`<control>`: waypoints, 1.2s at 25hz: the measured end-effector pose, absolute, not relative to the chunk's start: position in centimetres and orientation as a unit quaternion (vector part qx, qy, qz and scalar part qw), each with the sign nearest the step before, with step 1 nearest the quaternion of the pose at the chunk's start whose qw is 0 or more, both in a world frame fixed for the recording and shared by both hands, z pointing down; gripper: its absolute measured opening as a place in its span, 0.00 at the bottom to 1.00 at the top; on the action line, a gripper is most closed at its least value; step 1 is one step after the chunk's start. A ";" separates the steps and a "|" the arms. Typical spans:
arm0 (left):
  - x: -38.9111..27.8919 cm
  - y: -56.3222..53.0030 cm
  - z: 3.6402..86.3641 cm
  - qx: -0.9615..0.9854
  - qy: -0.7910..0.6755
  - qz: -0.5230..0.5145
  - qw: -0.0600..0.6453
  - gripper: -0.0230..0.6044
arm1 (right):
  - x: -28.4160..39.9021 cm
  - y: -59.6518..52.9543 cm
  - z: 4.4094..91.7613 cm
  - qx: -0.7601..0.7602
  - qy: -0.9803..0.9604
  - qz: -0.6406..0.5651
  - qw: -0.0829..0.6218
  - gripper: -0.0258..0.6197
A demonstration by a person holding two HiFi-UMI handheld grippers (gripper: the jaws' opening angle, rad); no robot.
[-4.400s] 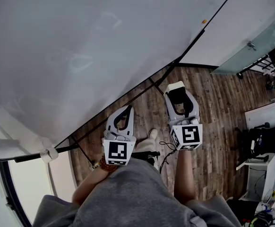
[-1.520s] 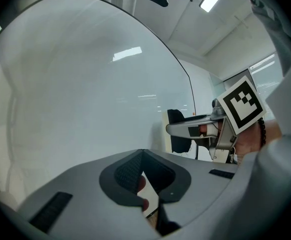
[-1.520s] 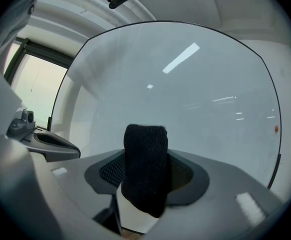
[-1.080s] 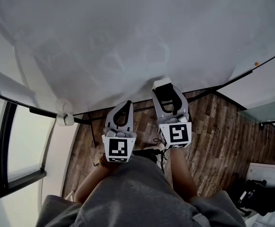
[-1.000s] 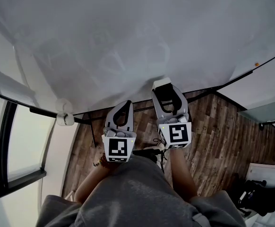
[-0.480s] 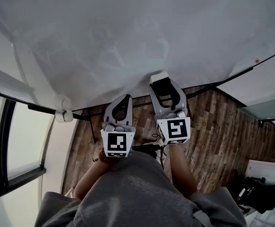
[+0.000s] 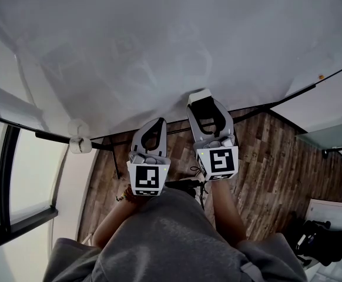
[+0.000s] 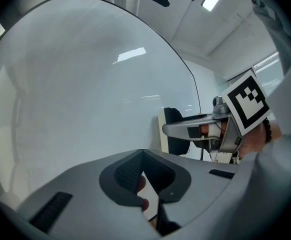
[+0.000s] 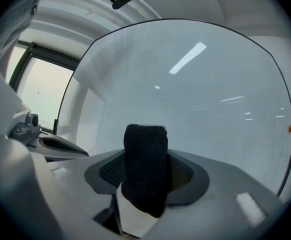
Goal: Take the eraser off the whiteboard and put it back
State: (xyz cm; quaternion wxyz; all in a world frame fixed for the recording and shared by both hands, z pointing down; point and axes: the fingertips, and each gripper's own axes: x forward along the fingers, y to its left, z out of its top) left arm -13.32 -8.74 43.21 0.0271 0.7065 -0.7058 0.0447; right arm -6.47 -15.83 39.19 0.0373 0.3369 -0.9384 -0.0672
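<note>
Left gripper, grey plastic, two-jaw, marker cube at rear: jaws together at the tips, nothing between them; points about level. Right gripper, same build: jaws clamped on the black-felt, white-backed eraser; level, set slightly ahead of the left. Bare forearms: extended forward, side by side.

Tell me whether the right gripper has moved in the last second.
No. The right gripper, holding the eraser, sits at the same spot against the whiteboard's lower edge.

Whiteboard: smooth, glossy. Near it, your eraser: fuzzy black felt, matt. Below whiteboard, floor: wood planks.
</note>
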 end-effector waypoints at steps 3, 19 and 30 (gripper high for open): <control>-13.3 -8.9 43.2 0.708 -0.704 0.045 0.027 0.05 | -6.6 -15.8 39.2 0.337 -0.938 -0.068 0.038 0.40; -13.6 -9.8 43.3 0.715 -0.697 0.044 0.027 0.05 | -7.2 -16.0 39.1 0.339 -0.938 -0.069 0.039 0.40; -13.4 -9.8 43.2 0.717 -0.695 0.042 0.026 0.05 | -7.1 -16.0 39.0 0.342 -0.936 -0.069 0.041 0.40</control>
